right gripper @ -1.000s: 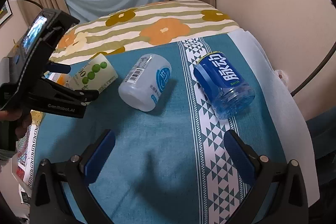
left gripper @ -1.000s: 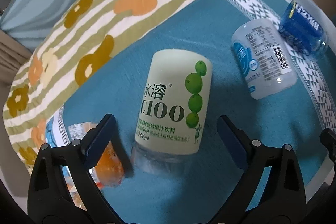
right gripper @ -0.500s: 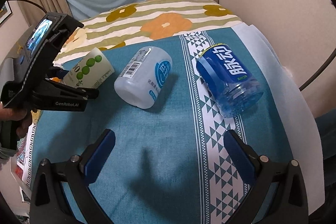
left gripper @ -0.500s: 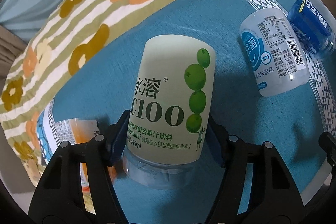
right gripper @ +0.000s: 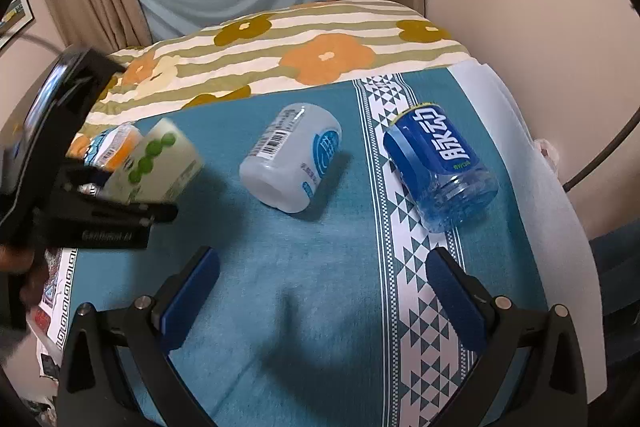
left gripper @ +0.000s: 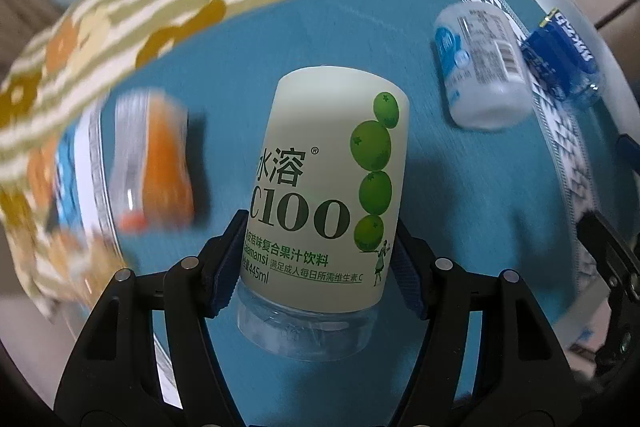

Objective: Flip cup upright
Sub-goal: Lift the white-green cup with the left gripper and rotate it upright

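The pale green C100 cup (left gripper: 328, 183), cut from a bottle, sits between the fingers of my left gripper (left gripper: 320, 263), which is shut on its lower part. In the right wrist view the same green cup (right gripper: 160, 163) is held off the teal cloth (right gripper: 280, 267), tilted, by the left gripper (right gripper: 120, 207). A white cup (right gripper: 292, 159) and a blue cup (right gripper: 440, 167) lie on their sides on the cloth. My right gripper (right gripper: 320, 291) hovers open above the cloth, nothing between its fingers.
An orange-labelled cup (left gripper: 160, 171) lies blurred at the left by the cloth's edge. A floral striped blanket (right gripper: 300, 43) covers the far part of the surface. A wall and curtains stand behind. A hand (right gripper: 16, 267) holds the left gripper.
My left gripper closed on the green cup and lifted it, moving rightward over the cloth. The right gripper stayed open and nearly still.
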